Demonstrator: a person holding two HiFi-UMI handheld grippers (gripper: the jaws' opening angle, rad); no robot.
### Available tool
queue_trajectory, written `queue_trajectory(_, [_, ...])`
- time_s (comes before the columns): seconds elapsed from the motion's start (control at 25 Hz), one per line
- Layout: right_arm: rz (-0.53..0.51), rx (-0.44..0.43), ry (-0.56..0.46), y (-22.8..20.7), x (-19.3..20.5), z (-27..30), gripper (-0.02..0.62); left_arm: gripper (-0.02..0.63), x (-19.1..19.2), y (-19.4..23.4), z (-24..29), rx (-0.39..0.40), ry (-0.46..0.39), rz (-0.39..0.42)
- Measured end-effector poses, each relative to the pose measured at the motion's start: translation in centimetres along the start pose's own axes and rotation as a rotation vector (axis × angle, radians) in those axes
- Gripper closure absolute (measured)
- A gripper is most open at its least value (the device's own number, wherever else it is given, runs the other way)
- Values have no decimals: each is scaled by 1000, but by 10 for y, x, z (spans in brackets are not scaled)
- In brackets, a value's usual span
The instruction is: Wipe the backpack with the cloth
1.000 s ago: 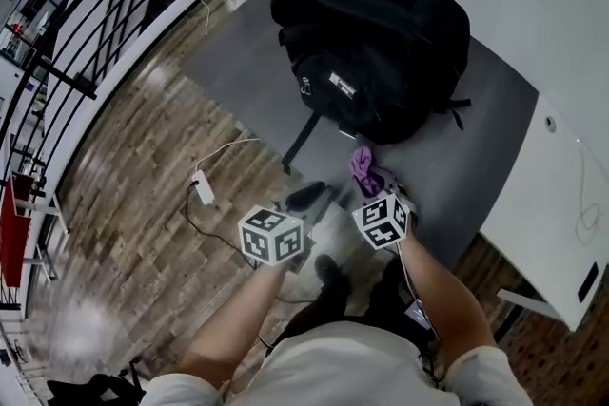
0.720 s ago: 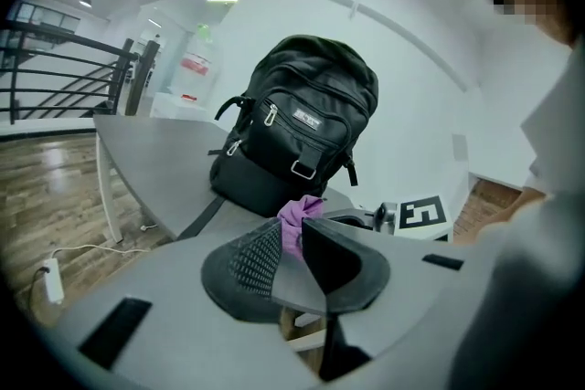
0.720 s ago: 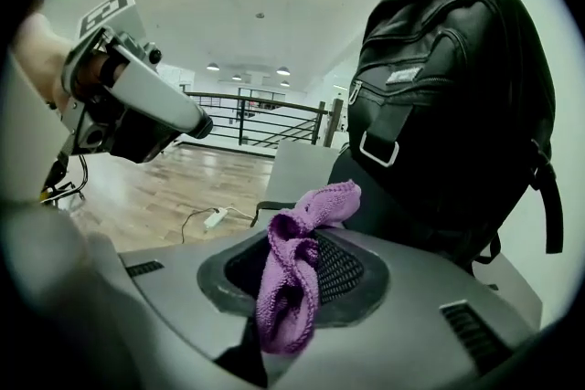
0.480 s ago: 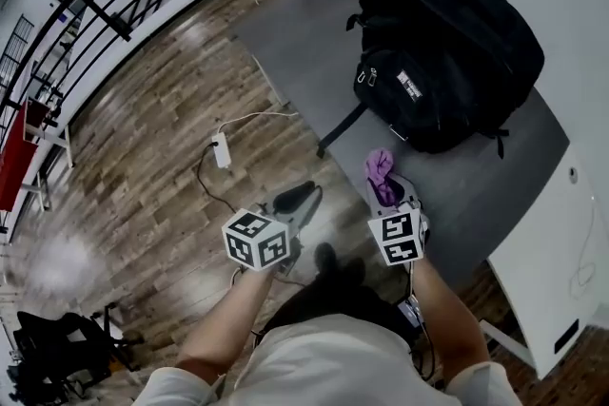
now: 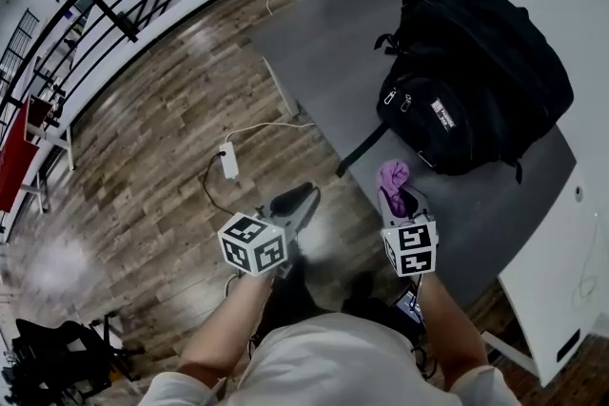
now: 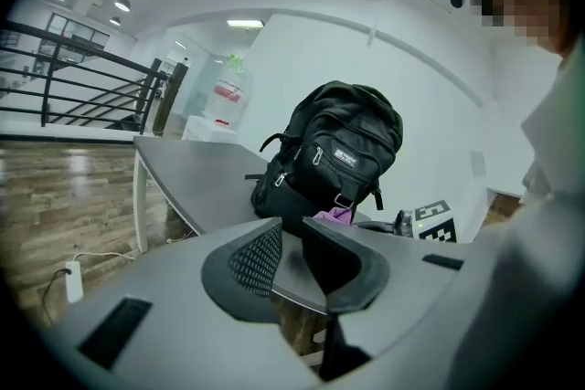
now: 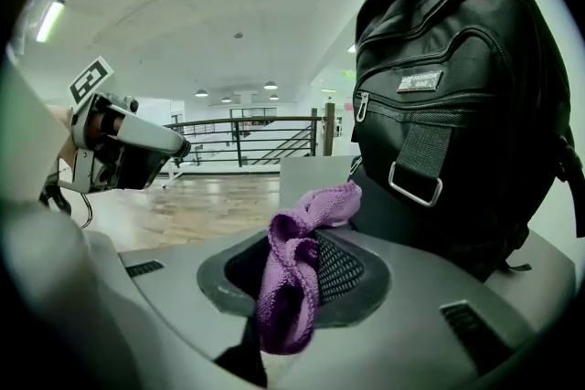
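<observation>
The cloth (image 7: pixel 288 306) is gripped by the right tool (image 7: pixel 294 244); the left tool (image 6: pixel 291 240) is seen released only in its own view.

Black backpack (image 5: pixel 481 67) on grey table (image 5: pixel 328 43)

Left gripper (image 5: pixel 293 203) held out ahead of body on bare left forearm (image 5: pixel 221 330), pointed slightly downward. Jaws set narrowly apart, nothing between pads. Left marker cube (image 5: pixel 252 242) carried at gripper's rear, nearest body.

Right gripper (image 5: pixel 403 203) held out on bare right forearm (image 5: pixel 445 323), tilted downward, roughly abreast of left gripper and apart from it. Jaws closed on purple cloth (image 7: pixel 297 274): cloth bunched between pads, one end draped below, other end poking past tips. Right marker cube (image 5: pixel 409 249) carried at rear.
</observation>
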State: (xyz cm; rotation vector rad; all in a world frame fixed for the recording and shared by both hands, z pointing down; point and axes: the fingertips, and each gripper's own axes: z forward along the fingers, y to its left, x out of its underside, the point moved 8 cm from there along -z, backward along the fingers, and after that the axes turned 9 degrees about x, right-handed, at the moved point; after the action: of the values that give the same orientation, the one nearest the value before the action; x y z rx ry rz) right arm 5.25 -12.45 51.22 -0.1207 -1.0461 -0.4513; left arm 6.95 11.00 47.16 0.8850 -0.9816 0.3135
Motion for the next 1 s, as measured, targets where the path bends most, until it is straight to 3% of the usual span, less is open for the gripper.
queue_trajectory(0.4, [102, 267, 5, 47, -82, 59, 494, 555, -82, 124, -16, 238, 84, 64])
queue_trajectory(0.56, [135, 334, -22, 61, -112, 77, 494, 555, -114, 160, -10, 310, 101, 94])
queue_trajectory(0.76, [140, 391, -36, 65, -142, 97, 494, 555, -142, 186, 23, 392, 119, 105])
queue_trajectory(1.0, [186, 474, -86, 44, -163, 127, 494, 555, -180, 202, 87, 499, 172, 182])
